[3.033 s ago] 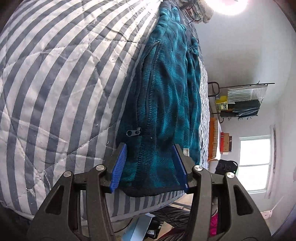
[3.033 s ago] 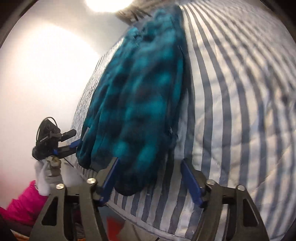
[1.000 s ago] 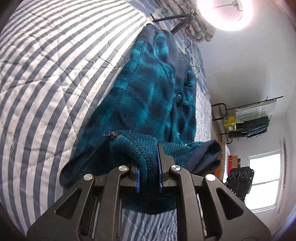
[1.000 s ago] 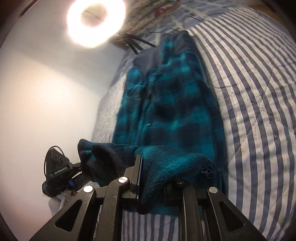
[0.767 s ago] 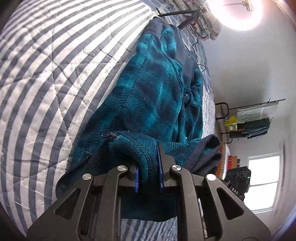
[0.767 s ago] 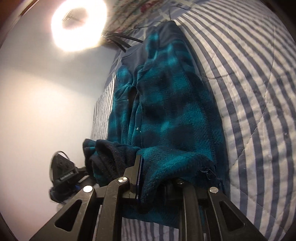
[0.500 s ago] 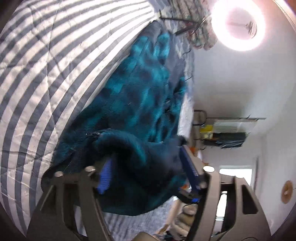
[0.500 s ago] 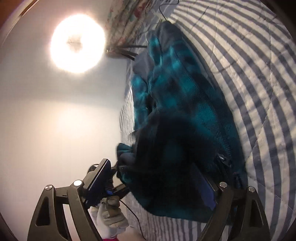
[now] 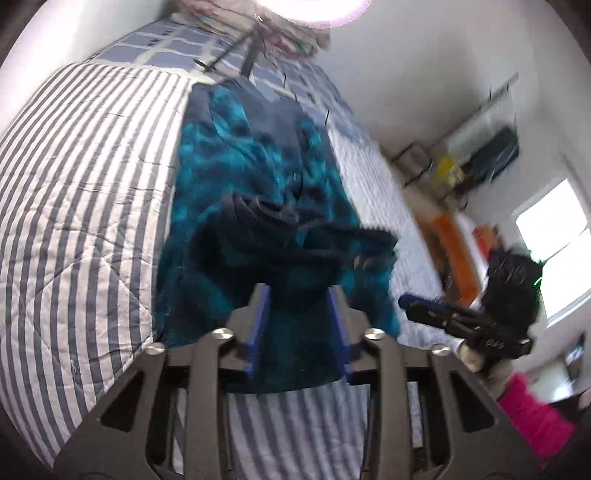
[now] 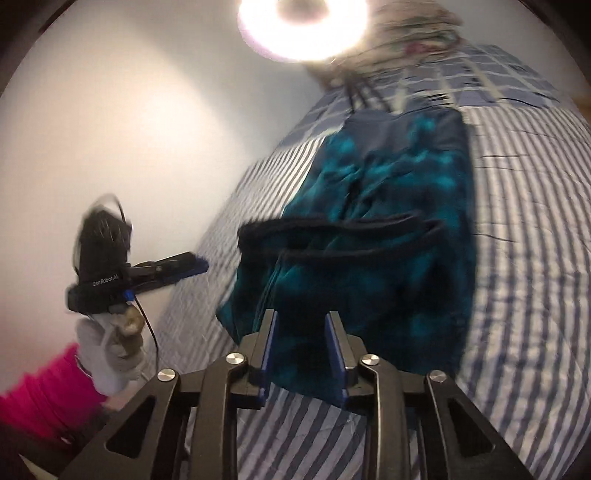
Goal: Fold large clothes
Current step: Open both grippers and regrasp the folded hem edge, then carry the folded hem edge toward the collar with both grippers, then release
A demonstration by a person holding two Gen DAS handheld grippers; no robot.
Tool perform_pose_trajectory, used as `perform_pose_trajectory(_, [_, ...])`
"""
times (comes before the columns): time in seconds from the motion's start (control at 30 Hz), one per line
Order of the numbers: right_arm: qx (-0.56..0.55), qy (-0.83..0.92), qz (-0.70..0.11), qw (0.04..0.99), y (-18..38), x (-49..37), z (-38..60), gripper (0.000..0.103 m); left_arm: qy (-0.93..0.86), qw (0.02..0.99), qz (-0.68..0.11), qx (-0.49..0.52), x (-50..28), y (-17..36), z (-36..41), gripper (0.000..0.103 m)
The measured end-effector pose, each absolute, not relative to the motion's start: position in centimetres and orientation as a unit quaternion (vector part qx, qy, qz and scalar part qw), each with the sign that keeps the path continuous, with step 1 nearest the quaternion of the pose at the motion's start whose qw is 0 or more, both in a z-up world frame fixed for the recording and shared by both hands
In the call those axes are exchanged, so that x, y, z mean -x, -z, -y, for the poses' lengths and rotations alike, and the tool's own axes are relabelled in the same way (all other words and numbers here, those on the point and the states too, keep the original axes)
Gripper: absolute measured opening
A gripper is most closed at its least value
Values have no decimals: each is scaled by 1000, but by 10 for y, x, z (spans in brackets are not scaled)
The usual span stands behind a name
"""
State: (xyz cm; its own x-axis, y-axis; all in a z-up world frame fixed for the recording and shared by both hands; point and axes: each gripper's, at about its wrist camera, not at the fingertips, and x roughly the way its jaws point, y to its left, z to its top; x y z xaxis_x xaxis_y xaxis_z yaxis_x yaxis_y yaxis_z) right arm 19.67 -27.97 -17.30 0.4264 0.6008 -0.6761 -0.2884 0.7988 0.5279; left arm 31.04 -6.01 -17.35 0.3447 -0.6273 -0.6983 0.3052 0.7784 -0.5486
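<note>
A teal and navy fleece jacket [image 9: 258,166] lies lengthwise on the striped bed quilt [image 9: 74,221], its near hem folded back over its body. It also shows in the right wrist view [image 10: 388,229]. My left gripper [image 9: 299,306] is open and empty, above the folded hem. My right gripper [image 10: 301,332] is open and empty, above the near edge of the jacket. The right gripper also shows in the left wrist view [image 9: 436,306], and the left gripper shows in the right wrist view [image 10: 177,269], held by a white-gloved hand.
A ring light [image 10: 303,26] on a tripod stands at the far end of the bed. A metal rack [image 9: 480,147] with items and a bright window [image 9: 554,251] are to the right. A white wall [image 10: 110,129] runs along the bed's left side.
Both grippers were shut on the jacket's hem and carried it up over the jacket. They have opened, let the hem drop and drawn back.
</note>
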Motion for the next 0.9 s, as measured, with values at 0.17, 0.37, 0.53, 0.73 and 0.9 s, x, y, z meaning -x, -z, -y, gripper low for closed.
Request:
perform_pose_trajectory(0.17, [-109, -256, -466, 840, 190, -215, 255, 26, 249, 821, -494, 143, -340, 202, 75, 29])
perform_pose_trajectory(0.37, [-61, -179, -482, 855, 217, -247, 254, 18, 202, 829, -514, 89, -376, 249, 92, 22])
perform_pose_trajectory(0.53, [-99, -170, -508, 839, 246, -254, 270, 6, 221, 819, -513, 131, -382, 258, 81, 21])
perform_pose_trajectory(0.73, [-147, -184, -461, 856, 213, -244, 303, 10, 224, 833, -489, 133, -372, 227, 59, 21])
perform_pose_trajectory(0.9, [-184, -174, -453, 855, 208, -250, 319, 12, 234, 829, -490, 137, -375, 214, 57, 21])
